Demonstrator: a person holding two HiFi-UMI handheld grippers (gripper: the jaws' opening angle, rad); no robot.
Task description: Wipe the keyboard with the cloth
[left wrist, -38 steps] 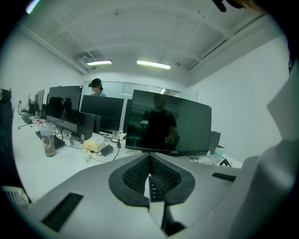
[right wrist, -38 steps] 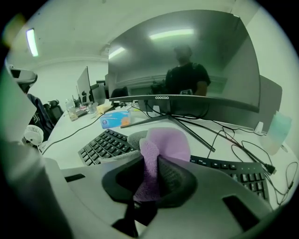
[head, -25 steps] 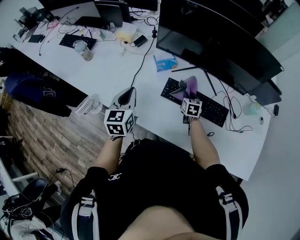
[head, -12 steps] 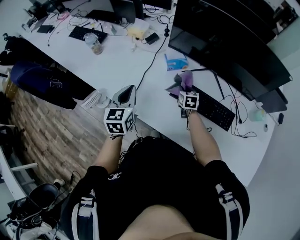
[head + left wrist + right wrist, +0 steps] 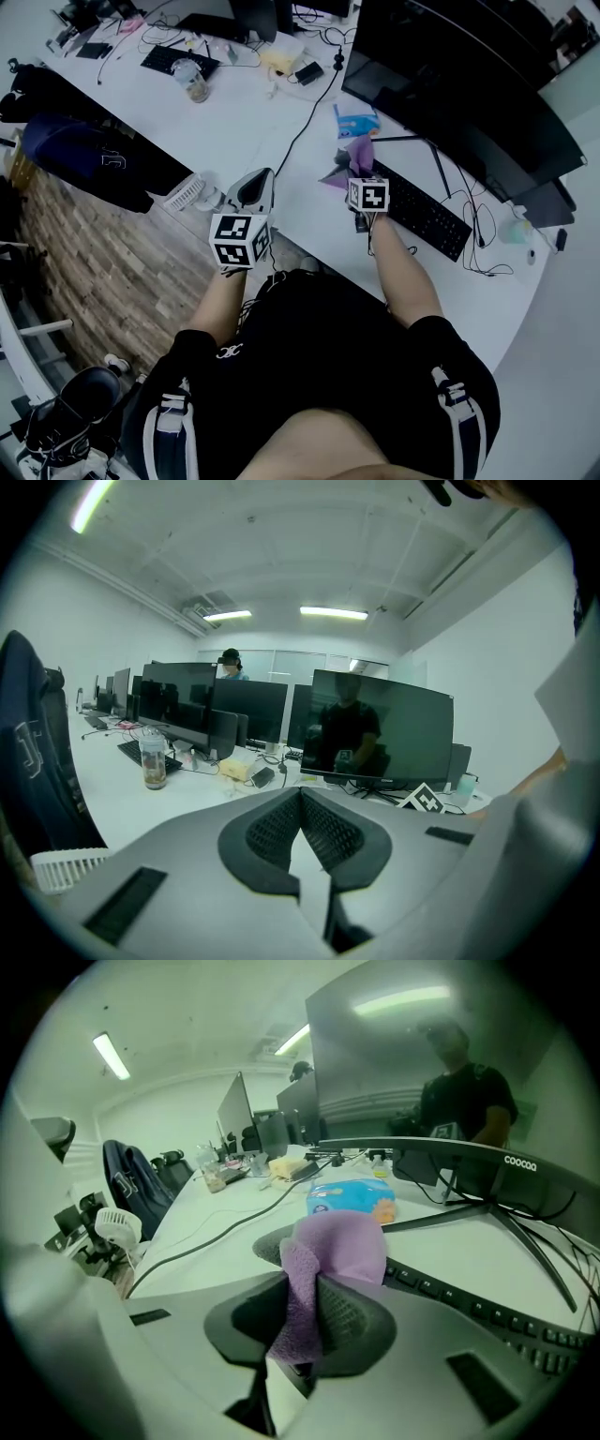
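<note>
A black keyboard (image 5: 422, 213) lies on the white desk (image 5: 234, 131) below the big monitor; its keys show at the right of the right gripper view, keyboard (image 5: 487, 1312). My right gripper (image 5: 359, 175) is shut on a purple cloth (image 5: 356, 157) and holds it over the keyboard's left end. The cloth (image 5: 323, 1269) is pinched between the jaws, bunched above them. My left gripper (image 5: 253, 187) hovers at the desk's near edge, left of the keyboard, away from it. Its jaws meet with nothing between them, left gripper (image 5: 302, 808).
A blue packet (image 5: 354, 122) lies just beyond the cloth. A black cable (image 5: 305, 117) runs across the desk. A small white fan (image 5: 187, 195) sits at the desk edge by my left gripper. A jar (image 5: 193, 82) and second keyboard (image 5: 173, 61) sit far left. Monitor (image 5: 469, 75) looms behind.
My right gripper has carried the cloth leftward along the keyboard to its left end. The left gripper has stayed at the desk edge.
</note>
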